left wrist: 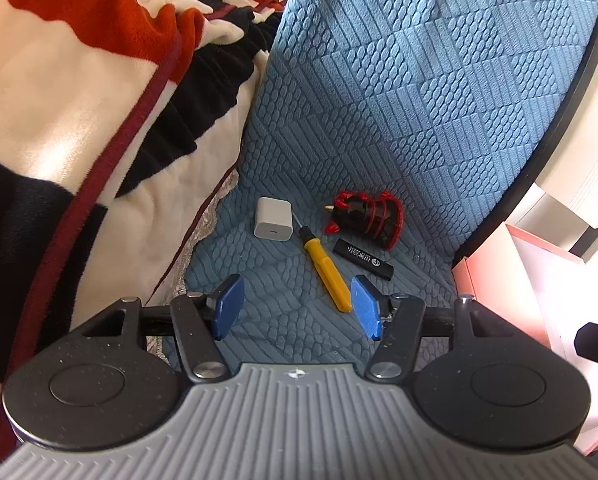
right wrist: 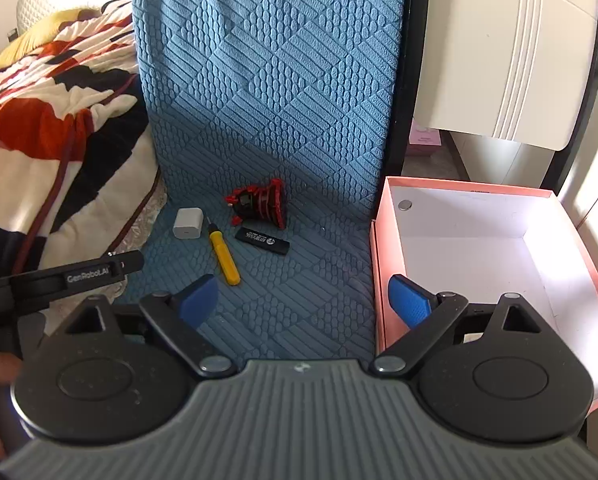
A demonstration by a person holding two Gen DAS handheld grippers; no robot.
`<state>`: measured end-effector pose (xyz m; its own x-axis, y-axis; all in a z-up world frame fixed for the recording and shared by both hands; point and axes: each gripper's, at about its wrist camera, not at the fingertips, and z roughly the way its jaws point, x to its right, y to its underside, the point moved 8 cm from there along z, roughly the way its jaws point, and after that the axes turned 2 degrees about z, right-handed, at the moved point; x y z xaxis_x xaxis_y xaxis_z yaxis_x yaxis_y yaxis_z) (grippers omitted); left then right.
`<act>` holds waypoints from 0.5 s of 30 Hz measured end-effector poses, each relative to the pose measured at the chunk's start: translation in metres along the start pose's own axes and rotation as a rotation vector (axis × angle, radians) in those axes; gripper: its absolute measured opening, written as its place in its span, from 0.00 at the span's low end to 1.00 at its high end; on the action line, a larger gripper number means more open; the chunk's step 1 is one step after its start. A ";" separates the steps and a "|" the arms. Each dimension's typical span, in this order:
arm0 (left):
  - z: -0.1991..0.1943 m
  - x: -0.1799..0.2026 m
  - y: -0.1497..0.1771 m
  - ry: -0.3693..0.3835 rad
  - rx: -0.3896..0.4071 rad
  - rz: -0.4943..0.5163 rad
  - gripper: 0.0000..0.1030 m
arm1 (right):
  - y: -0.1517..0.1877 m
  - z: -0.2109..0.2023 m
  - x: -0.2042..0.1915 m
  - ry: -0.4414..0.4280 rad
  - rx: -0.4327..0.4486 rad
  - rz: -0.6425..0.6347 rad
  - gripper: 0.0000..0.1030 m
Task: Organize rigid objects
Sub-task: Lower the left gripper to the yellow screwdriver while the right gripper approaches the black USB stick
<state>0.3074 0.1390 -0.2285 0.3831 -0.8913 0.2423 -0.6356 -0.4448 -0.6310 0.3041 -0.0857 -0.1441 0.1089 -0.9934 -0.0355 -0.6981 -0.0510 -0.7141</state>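
Several small objects lie on the blue quilted mat [left wrist: 379,120]: a white charger cube [left wrist: 272,219], a yellow-handled screwdriver [left wrist: 327,270], a black stick with white print [left wrist: 363,259] and a red-and-black toy [left wrist: 369,216]. My left gripper [left wrist: 299,306] is open and empty, just short of the screwdriver's handle end. In the right wrist view the same charger [right wrist: 187,223], screwdriver [right wrist: 223,258], black stick [right wrist: 263,241] and toy [right wrist: 261,204] lie ahead. My right gripper [right wrist: 305,300] is open and empty, its right finger over the pink box [right wrist: 379,280].
The pink box with a white inside stands to the right of the mat and holds a small silver disc [right wrist: 405,205]. A red, white and black blanket [left wrist: 79,120] is heaped on the left. A white cabinet [right wrist: 499,60] stands behind the box.
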 end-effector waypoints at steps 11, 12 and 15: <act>0.018 -0.004 -0.006 0.001 -0.018 0.020 0.63 | 0.004 0.010 0.001 0.000 -0.035 0.060 0.91; 0.020 -0.003 -0.007 0.003 -0.019 0.020 0.63 | 0.004 0.011 0.001 -0.003 -0.039 0.063 0.91; 0.024 0.000 -0.009 0.012 -0.024 0.023 0.63 | 0.005 0.014 -0.001 -0.002 -0.043 0.045 0.91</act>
<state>0.3292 0.1455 -0.2406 0.3603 -0.9022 0.2371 -0.6599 -0.4261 -0.6189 0.3098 -0.0834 -0.1576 0.0781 -0.9946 -0.0680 -0.7319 -0.0109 -0.6813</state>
